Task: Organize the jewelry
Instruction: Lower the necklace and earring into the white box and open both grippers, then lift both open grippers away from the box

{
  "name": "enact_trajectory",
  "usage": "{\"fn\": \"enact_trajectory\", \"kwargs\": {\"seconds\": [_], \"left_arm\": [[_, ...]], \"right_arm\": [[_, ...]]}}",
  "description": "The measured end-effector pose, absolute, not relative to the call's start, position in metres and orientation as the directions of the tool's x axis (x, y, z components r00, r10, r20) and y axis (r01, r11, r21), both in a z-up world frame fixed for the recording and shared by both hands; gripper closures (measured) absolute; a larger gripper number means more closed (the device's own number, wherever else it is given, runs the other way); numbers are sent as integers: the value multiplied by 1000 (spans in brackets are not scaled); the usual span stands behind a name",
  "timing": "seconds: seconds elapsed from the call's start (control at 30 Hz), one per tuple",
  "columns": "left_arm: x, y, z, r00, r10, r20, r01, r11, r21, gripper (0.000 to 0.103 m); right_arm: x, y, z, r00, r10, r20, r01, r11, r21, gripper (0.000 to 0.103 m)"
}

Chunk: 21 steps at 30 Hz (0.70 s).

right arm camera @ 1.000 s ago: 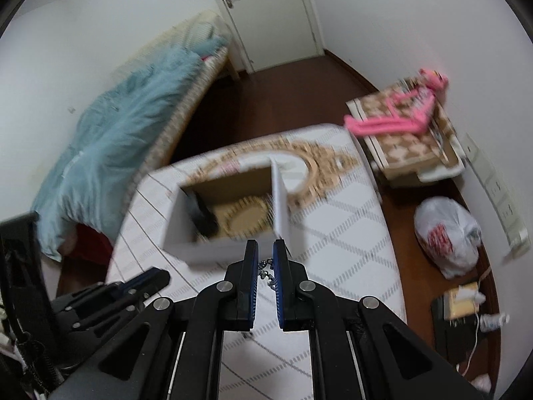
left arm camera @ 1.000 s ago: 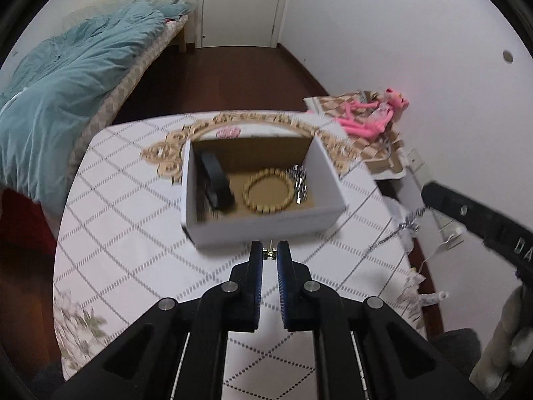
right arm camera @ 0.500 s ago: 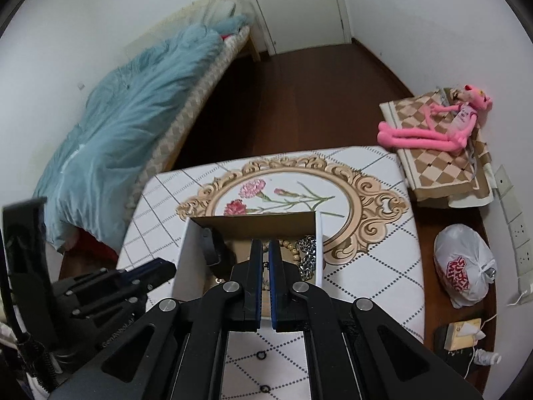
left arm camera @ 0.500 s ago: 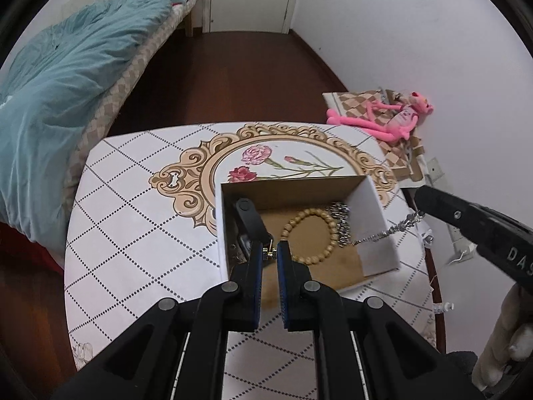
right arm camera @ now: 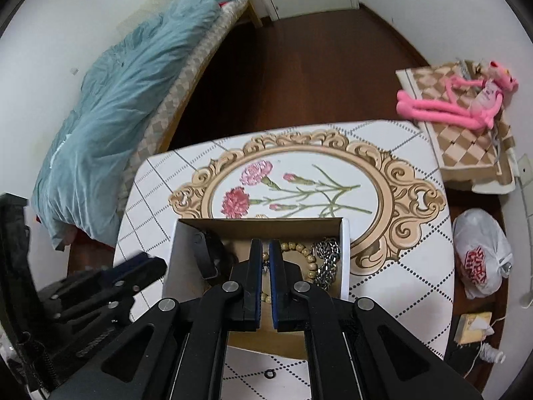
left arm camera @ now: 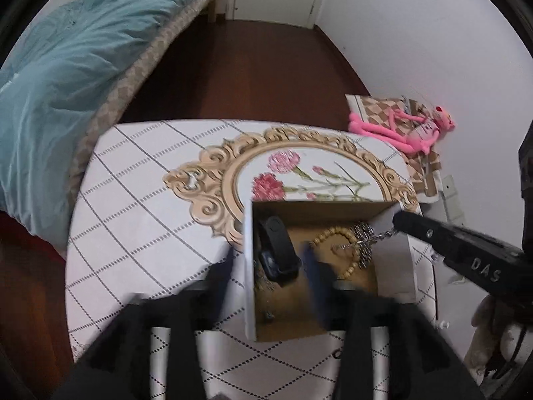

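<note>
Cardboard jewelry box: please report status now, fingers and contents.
Left gripper opening above white cardboard box, nothing between fingers. Right gripper shut on thin silver chain over box. Inside: wooden bead bracelet, black watch. Nothing blocking.

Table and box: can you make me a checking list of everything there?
Surface: table with a flower-print cloth.
Job's things: open box holding a bead bracelet, black band and chain pile.
Clutter: small dark ring on the cloth.
Grippers: left hand-held gripper over the box, jaws opening, nothing between them; right hand-held gripper shut on a thin silver chain.
Cables: white cord on the floor.
Surroundings: bed, pink plush toy, plastic bag.
</note>
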State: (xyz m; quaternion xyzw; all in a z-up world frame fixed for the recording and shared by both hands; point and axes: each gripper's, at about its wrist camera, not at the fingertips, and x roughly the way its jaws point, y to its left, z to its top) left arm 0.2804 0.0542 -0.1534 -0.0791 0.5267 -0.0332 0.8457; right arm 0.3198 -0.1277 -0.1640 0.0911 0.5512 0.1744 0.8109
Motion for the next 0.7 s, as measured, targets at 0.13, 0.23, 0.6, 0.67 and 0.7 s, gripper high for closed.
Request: {"fn": "enact_trajectory", "kwargs": {"seconds": [0.13, 0.23, 0.6, 0.67, 0.7], "left_arm": [[281, 60, -147, 465, -105, -879, -57, 987, -149, 23], [279, 63, -147, 468, -78, -880, -70, 990, -125, 18], [250, 56, -153, 512, 72, -856, -110, 994, 18, 0], [244, 53, -156, 513, 88, -854, -113, 993, 34, 0], [242, 51, -157, 513, 90, -854, -115, 993, 36, 0]], "right_arm": [[321, -130, -170, 306, 377, -874, -176, 925, 337, 79], [318, -136, -168, 324, 363, -874, -167, 931, 325, 52], [277, -148, -172, 400, 107, -910, -126, 990, 61, 6], [269, -150, -177, 398, 85, -913, -118, 992, 41, 3], [265, -150, -180, 402, 68, -913, -110, 994, 26, 1]]}}
